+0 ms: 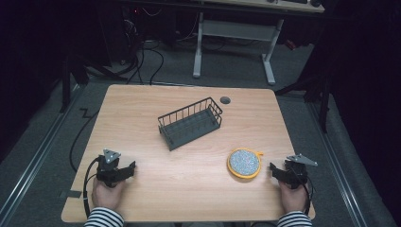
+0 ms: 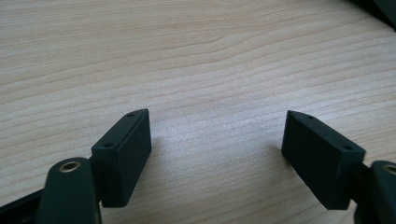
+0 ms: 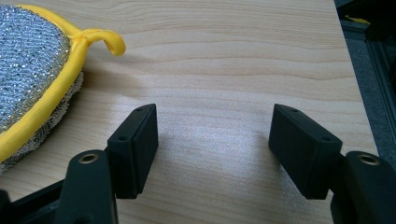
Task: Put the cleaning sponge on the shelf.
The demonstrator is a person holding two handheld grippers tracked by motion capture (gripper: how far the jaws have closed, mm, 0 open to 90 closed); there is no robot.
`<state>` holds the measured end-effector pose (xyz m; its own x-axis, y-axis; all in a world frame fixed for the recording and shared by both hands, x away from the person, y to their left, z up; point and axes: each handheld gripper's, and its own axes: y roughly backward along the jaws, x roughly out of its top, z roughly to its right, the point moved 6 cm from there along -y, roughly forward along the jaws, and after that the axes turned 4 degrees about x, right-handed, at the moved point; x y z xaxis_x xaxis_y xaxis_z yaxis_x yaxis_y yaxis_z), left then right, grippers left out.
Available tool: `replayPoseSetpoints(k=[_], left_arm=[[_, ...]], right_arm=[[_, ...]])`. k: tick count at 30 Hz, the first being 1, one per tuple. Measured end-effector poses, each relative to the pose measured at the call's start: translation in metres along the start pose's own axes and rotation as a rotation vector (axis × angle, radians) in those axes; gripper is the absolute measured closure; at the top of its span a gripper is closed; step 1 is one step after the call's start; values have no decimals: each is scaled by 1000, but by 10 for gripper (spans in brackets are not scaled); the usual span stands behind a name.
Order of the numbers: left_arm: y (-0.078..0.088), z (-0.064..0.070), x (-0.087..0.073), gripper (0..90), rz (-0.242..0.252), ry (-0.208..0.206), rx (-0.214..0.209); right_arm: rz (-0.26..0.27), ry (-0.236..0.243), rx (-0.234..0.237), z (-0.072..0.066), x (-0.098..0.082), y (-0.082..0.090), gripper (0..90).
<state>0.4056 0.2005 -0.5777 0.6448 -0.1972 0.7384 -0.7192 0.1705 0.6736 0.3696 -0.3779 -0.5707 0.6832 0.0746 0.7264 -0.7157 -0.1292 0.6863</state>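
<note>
A round silver scouring pad (image 1: 244, 162) with a yellow rim lies on the wooden table (image 1: 189, 156) at the front right. Its yellow loop and glittery face (image 3: 32, 74) fill the left of the right gripper view. A dark wire basket (image 1: 190, 123) stands empty at the table's middle, set at an angle. My left gripper (image 1: 126, 170) rests near the front left corner, open, with bare wood between its fingers (image 2: 126, 149). My right gripper (image 1: 274, 169) sits just right of the pad, open, holding nothing (image 3: 212, 140).
A small round grey cap (image 1: 225, 100) sits in the table top at the back right. Behind the table stand a white desk frame (image 1: 234, 42) and loose cables on the floor. The table's right edge (image 3: 355, 93) lies close to my right gripper.
</note>
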Motion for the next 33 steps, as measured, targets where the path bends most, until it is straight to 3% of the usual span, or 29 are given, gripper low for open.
replayPoseSetpoints(k=[13,24,33], left_arm=[[0,1,0,217,-4,3,-14],[0,3,0,194,-8,-2,0],[2,3,3,297,-23,19,-2]], right_arm=[[-1,0,4,0,0,0,329],[-1,18,5,0,0,0,326],[-1,18,5,0,0,0,326]])
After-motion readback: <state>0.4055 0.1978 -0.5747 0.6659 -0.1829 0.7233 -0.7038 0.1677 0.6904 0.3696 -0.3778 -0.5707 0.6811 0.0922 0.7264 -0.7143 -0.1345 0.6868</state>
